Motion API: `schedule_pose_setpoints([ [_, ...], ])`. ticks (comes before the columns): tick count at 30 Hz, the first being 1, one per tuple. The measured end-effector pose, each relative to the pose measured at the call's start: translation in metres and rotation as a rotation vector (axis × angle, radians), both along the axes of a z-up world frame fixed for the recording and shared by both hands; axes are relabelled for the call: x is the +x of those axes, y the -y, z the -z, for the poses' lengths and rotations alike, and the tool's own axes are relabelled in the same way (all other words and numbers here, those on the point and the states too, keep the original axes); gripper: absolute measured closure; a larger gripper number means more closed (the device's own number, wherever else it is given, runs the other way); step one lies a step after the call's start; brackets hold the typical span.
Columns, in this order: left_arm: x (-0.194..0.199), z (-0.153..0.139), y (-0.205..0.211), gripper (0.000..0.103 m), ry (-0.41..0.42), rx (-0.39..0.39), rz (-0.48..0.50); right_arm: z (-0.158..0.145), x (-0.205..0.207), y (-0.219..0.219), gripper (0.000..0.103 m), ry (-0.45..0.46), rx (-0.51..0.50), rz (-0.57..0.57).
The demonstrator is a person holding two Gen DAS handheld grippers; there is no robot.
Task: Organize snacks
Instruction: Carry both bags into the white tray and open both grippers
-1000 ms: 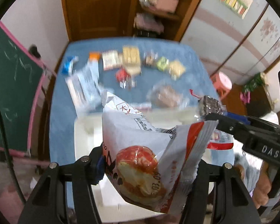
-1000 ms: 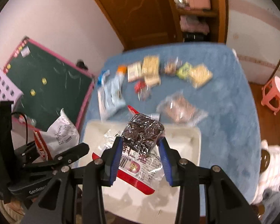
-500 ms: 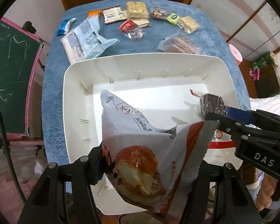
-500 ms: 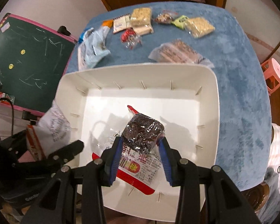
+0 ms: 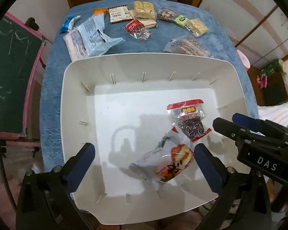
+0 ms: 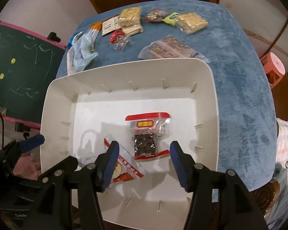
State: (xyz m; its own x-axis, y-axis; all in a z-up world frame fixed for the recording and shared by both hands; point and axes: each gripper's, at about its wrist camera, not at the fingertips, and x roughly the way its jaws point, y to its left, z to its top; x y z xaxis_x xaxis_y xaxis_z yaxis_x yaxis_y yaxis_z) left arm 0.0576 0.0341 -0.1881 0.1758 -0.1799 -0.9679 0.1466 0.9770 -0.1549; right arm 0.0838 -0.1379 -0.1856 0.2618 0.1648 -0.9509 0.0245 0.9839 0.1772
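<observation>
A white bin sits on the blue table. Two packets lie on its floor: a white and red one with a fruit picture and a clear red-edged one with dark pieces. My left gripper is open and empty above the bin's near side, over the fruit packet. My right gripper is open and empty above the dark-pieces packet; it also shows at the right of the left wrist view.
Several snack packets lie on the blue tablecloth beyond the bin: a pale blue bag, a red packet, cracker packs, a clear long pack. A green chalkboard stands left, a pink stool right.
Both grippers opened and let their packets fall into the bin. The fruit packet and the dark-pieces packet now lie on the bin floor.
</observation>
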Motion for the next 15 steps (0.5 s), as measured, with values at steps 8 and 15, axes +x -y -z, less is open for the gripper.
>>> schedule_pose_setpoints([
  [8, -0.0009, -0.0002, 0.0049, 0.001, 0.003, 0.015, -0.002, -0.0005, -0.0035, 0.0041, 0.046, 0.014, 0.014, 0.019],
  [15, -0.0014, -0.005, 0.0069, 0.001, 0.016, 0.025, -0.009, -0.0032, -0.0048, 0.0069, 0.046, 0.02, 0.03, 0.019],
])
